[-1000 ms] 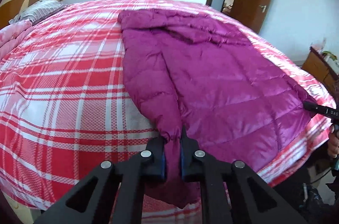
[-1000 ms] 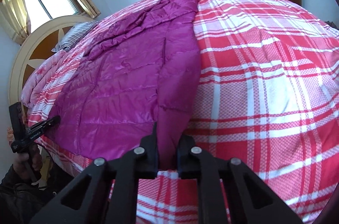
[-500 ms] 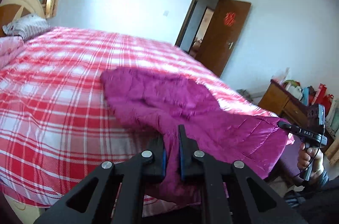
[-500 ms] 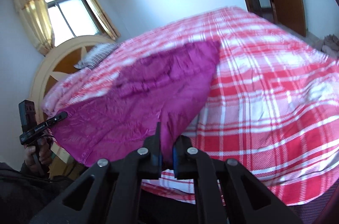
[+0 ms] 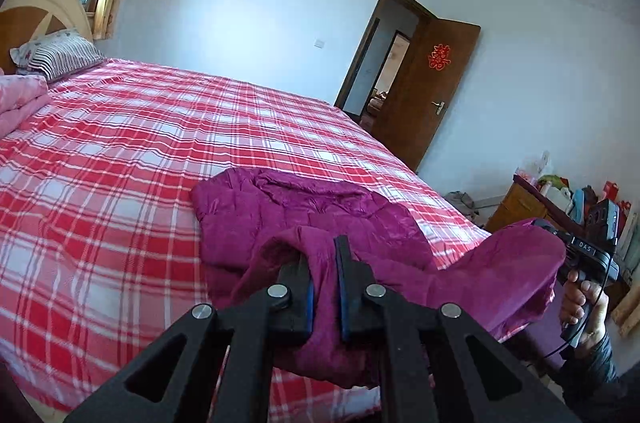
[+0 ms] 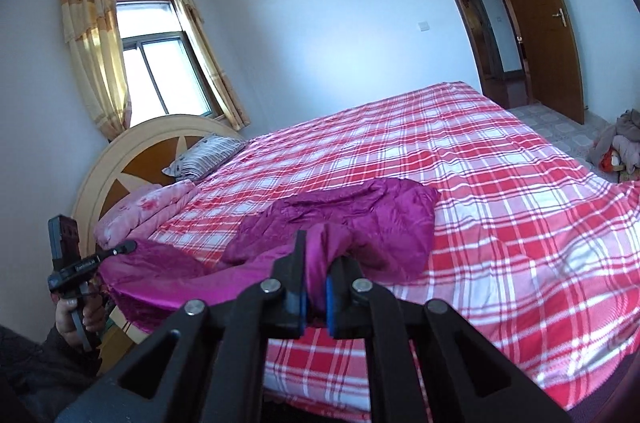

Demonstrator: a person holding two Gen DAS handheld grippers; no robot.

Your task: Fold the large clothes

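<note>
- Left gripper [image 5: 324, 287]: jaws pressed together, pinching a bunched fold of the purple quilted jacket [image 5: 304, 219]; fabric fills the gap between the blue pads and hangs below them.
- Right gripper [image 6: 316, 287]: jaws likewise clamped on a gathered fold of the same jacket, cloth rising in a hump above the pads.
- Jacket: near edge lifted off the bed between both grippers; far part lies crumpled on the bed [image 5: 120, 159] toward 12 o'clock. In the left wrist view the raised hem sags across to 3 o'clock, where a hand [image 5: 584, 307] grips the other tool.
- Bed: red and white plaid cover, wide bare stretch beyond the jacket from 10 to 1 o'clock. Near edge runs just below the grippers.
- Head of bed: striped pillow [image 6: 204, 159] and pink folded quilt [image 6: 148, 211] against the headboard [image 6: 132, 159], well apart from the jacket.
- Open door [image 5: 428, 91] past the far corner.
</note>
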